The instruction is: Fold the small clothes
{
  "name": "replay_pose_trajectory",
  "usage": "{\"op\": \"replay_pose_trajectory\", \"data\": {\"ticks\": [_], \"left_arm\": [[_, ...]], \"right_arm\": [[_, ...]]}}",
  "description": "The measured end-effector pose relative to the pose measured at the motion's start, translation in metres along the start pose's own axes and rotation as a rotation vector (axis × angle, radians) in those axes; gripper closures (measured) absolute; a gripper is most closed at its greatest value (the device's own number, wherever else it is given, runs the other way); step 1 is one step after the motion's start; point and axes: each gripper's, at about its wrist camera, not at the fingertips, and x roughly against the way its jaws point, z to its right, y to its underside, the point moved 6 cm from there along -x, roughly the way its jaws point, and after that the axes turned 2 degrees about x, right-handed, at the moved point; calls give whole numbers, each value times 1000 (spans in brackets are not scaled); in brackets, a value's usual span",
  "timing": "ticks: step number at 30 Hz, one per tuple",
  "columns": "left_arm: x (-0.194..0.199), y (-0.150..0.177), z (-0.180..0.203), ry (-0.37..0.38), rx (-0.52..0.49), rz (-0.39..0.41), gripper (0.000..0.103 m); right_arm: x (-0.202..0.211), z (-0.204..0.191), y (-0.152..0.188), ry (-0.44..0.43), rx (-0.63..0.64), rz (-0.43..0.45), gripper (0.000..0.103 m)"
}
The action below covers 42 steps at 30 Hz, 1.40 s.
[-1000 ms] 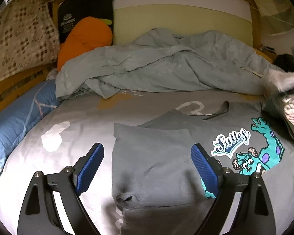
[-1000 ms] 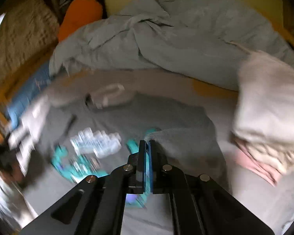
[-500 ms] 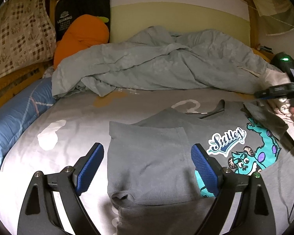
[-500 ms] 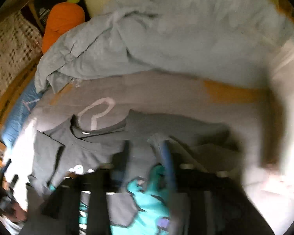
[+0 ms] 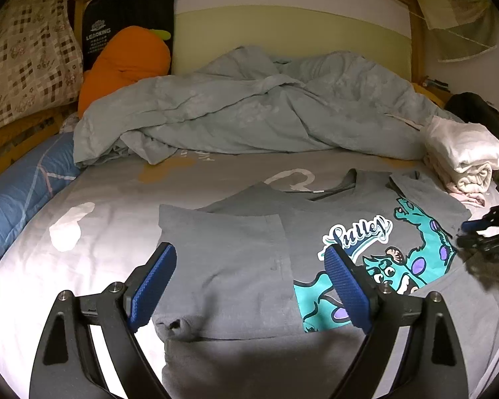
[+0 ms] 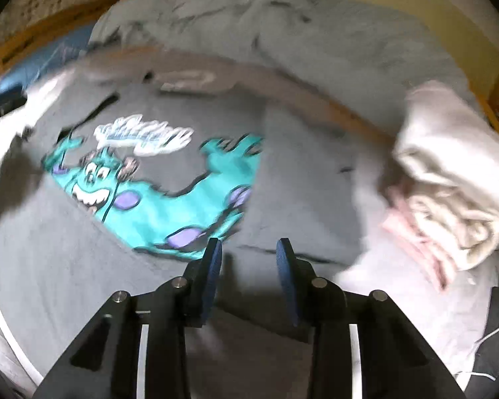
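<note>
A grey T-shirt [image 5: 233,266] with a teal monster print [image 5: 412,266] lies face up on the bed. Its left side and sleeve are folded inward, and the right sleeve [image 5: 425,196] lies turned in over the chest. My left gripper [image 5: 249,251] hovers wide open over the folded left part and holds nothing. At the shirt's right edge my right gripper [image 5: 464,234] sits low over the cloth. In the blurred right wrist view the right gripper [image 6: 249,244] has its jaws partly apart and closing. The grey shirt [image 6: 299,166] lies below them and nothing is pinched.
A crumpled pale blue duvet [image 5: 249,116] fills the far half of the bed. A stack of folded white and pink clothes [image 5: 462,153] [image 6: 449,183] sits right of the shirt. An orange plush [image 5: 126,63] and a blue pillow [image 5: 16,193] lie at the left.
The right gripper, shut on a grey fold a second ago, has let it go, opened and dropped toward the shirt's right side. The right sleeve now lies folded in. The left gripper stays put.
</note>
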Motion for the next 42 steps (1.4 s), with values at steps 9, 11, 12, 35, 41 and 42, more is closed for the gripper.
{"op": "replay_pose_trajectory", "data": {"ticks": [9,11,12,35,41,42], "left_arm": [[-3,2,-3,-6,-18,-11,13],[-2,1,-3,-3,-19,-5,13],[-1,0,-2,-1,-20,-2,13],[-96,-38,135,327,42,-289,16],[-183,-49,190,330,110,-452,37],[-196,-46,194,334,141,-487,43]], "right_arm": [[-26,7,-8,168,-120,-28,97],[1,-4,-18,115,-161,56,97],[1,-4,-18,115,-161,56,97],[51,46,10,-11,-300,177,60],[-9,68,12,-260,-349,5,67],[-13,65,12,-289,-347,-1,67]]}}
